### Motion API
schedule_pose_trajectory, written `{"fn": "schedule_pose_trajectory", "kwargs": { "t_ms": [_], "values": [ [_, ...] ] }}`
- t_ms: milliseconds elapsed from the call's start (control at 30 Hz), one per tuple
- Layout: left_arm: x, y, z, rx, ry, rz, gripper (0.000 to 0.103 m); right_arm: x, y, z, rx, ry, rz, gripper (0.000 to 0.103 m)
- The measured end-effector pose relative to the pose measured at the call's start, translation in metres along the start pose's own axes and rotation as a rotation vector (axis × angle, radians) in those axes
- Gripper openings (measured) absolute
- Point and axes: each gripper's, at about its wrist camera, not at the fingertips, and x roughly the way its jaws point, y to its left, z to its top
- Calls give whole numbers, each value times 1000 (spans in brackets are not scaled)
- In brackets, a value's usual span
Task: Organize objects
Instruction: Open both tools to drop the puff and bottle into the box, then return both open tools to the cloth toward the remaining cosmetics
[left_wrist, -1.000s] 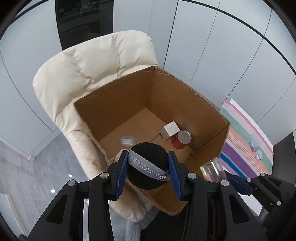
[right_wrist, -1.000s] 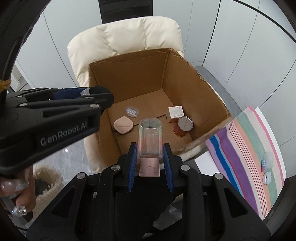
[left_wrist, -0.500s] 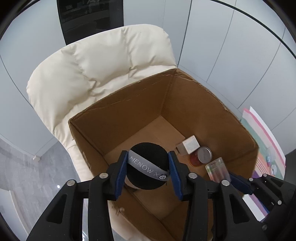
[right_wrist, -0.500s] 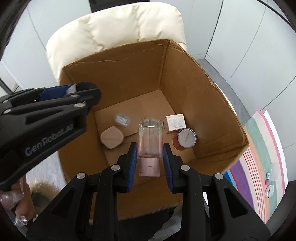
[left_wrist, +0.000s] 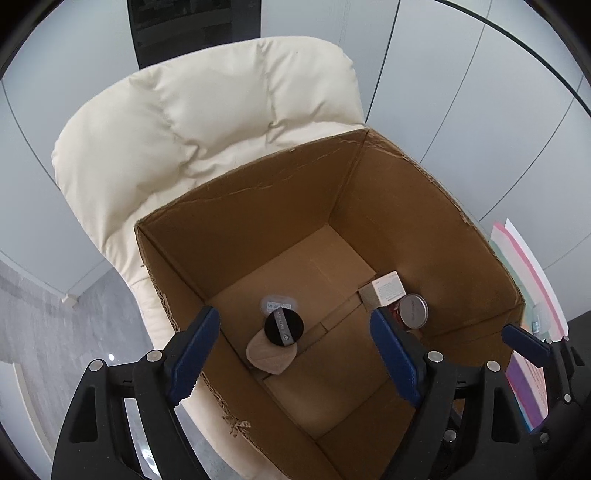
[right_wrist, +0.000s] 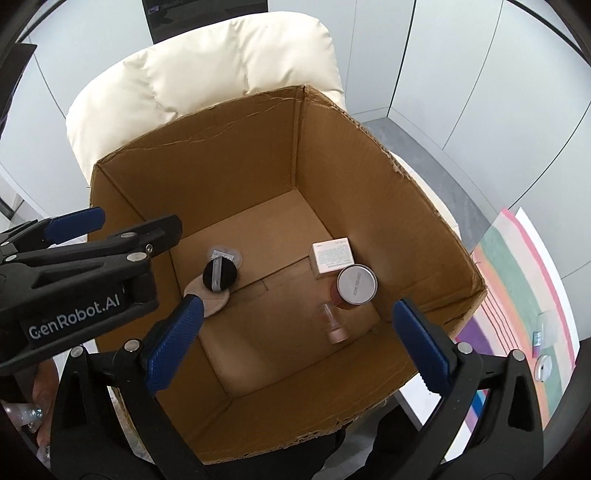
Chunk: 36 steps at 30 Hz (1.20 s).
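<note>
An open cardboard box (left_wrist: 255, 206) (right_wrist: 406, 206) stands on a cream padded chair (left_wrist: 192, 110). On its floor a black round puff with a grey band (left_wrist: 284, 326) (right_wrist: 219, 275) sits over a pink compact (left_wrist: 271, 356) (right_wrist: 208, 301). A clear bottle with a pink cap (right_wrist: 334, 325), slightly blurred, lies near the box's front right. My left gripper (left_wrist: 295, 354) (right_wrist: 122, 225) hangs above the puff, its jaws opening, nothing between them. My right gripper (right_wrist: 299, 343) is above the bottle, jaws opening wide and empty; one of its fingers (left_wrist: 524, 341) shows in the left wrist view.
Also in the box: a small clear round case (left_wrist: 279, 304), a white carton (right_wrist: 332, 256) and a red jar with a silver lid (right_wrist: 356, 284). A striped mat (right_wrist: 517, 295) with small items lies to the right. A hand (right_wrist: 29, 417) shows at the lower left.
Both grippers moved over the box and opened. The black puff left the left jaws and the clear bottle left the right jaws; both are now down inside the box.
</note>
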Motion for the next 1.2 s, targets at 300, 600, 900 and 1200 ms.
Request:
{"fn": "schedule_pose_trajectory", "kwargs": {
  "t_ms": [300, 600, 900, 1200],
  "values": [
    [-6, 0, 0, 1, -7, -6, 85, -14, 4, -5, 0, -8, -9, 103],
    [-17, -6, -4, 24, -19, -29, 85, -35, -6, -12, 48, -21, -23, 103],
    [-29, -32, -10, 72, -26, -78, 85, -61, -33, -28, 122, -39, -65, 103],
    [-45, -94, -24, 176, -38, -165, 85, -97, -83, -67, 229, -55, -145, 103]
  ]
}}
